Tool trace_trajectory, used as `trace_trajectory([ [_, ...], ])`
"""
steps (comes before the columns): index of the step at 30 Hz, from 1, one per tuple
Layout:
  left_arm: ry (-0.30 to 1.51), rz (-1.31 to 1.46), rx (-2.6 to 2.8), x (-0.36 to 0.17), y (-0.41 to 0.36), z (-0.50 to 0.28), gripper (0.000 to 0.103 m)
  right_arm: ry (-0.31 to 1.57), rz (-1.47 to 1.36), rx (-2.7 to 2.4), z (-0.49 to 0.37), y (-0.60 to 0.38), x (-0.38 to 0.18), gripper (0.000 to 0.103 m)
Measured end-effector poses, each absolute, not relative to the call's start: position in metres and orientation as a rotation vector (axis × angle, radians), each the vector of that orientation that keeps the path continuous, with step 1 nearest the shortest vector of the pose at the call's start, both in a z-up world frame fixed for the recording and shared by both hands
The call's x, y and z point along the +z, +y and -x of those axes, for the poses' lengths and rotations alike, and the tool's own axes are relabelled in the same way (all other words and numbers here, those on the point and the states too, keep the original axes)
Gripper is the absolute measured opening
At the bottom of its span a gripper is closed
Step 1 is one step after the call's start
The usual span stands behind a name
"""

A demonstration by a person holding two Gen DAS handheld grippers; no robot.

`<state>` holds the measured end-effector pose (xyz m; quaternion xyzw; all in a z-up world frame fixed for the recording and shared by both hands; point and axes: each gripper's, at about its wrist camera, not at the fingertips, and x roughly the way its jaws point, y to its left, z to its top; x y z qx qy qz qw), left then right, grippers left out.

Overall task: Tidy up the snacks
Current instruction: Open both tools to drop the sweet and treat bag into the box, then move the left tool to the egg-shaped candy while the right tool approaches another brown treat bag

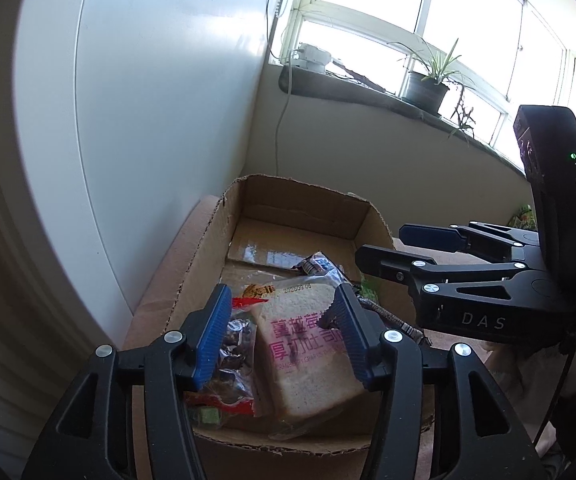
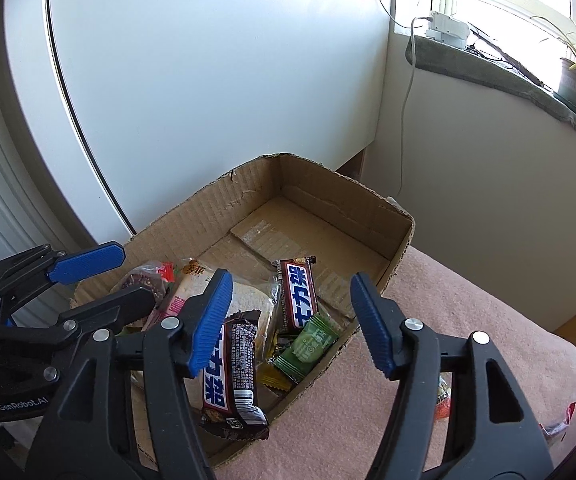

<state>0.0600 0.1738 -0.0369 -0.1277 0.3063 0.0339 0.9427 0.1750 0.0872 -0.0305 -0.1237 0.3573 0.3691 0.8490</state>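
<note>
Jaws parted, left gripper (image 1: 280, 336) over bread (image 1: 311, 352), box (image 1: 208, 240)

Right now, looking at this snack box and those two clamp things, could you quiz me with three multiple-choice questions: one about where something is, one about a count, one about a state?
1. Where does the bread packet lie?
A. On the windowsill
B. In the cardboard box
C. On the pink cloth

2. How many dark chocolate bars with blue lettering show in the right wrist view?
A. Two
B. Four
C. None

3. How do the right gripper's jaws stand?
A. Clamped on a bar
B. Apart, gripping nothing
C. Shut tight, empty

Answers:
1 B, box walls surround it.
2 A, one bar near, one bar behind.
3 B, clear gap between the blue pads.
</note>
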Motion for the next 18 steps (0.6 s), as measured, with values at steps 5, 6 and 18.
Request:
trace_trajectory([
  [5,0.610,0.243,0.081,-0.034,0.171,-0.057,0.071,0.733,0.263,0.745,-0.175,0.081,-0.027,0.085],
  [6,0.607,0.240,0.087,-0.033,0.171,-0.056,0.076,0.727,0.263,0.739,-0.175,0.080,-0.026,0.087],
  [18,0.632,0.225,0.127,-0.030,0.162,-0.056,0.082,0.734,0.249,0.693,-0.176,0.052,-0.022,0.092],
])
